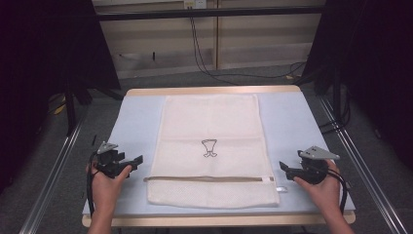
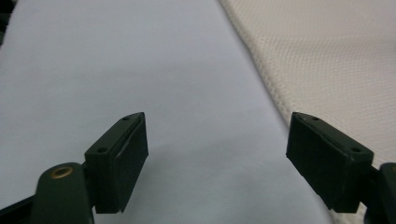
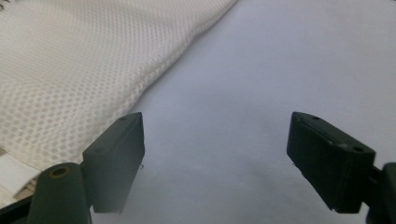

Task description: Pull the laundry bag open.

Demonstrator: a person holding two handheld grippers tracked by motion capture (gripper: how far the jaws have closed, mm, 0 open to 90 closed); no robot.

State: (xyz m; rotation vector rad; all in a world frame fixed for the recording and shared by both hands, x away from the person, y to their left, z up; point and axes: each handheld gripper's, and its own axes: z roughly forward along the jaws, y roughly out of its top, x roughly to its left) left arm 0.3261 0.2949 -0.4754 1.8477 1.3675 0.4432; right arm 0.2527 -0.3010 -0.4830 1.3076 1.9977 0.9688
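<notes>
A cream-white mesh laundry bag (image 1: 210, 146), rectangular and flat, lay in the middle of a pale blue mat (image 1: 287, 122) covering a light wooden table (image 1: 214, 90). The bag's long sides ran away from the person, and its near end was folded over along a tan zipper band (image 1: 204, 179) crossing it from side to side, with a small white tab (image 1: 281, 188) at the band's right end. A small black line drawing (image 1: 209, 147) marked the centre of the bag. The left gripper (image 1: 138, 161), black with a grey three-cornered plate on top, was held in the person's left hand (image 1: 106, 187) just beside the bag's near left corner, its tips pointing toward the cloth without touching it. In the left gripper view its two black jaws stood spread wide with nothing between them, above bare blue mat, the bag's woven edge (image 2: 327, 65) running along the right. The right gripper (image 1: 283, 167), of the same build, sat in the right hand (image 1: 321, 187) near the bag's near right corner, also apart from the cloth. In the right gripper view its jaws were likewise spread wide and empty over the mat, with the mesh (image 3: 84, 70) lying to the left. Dark floor and black cables (image 1: 204, 58) lay beyond the table's far edge.
</notes>
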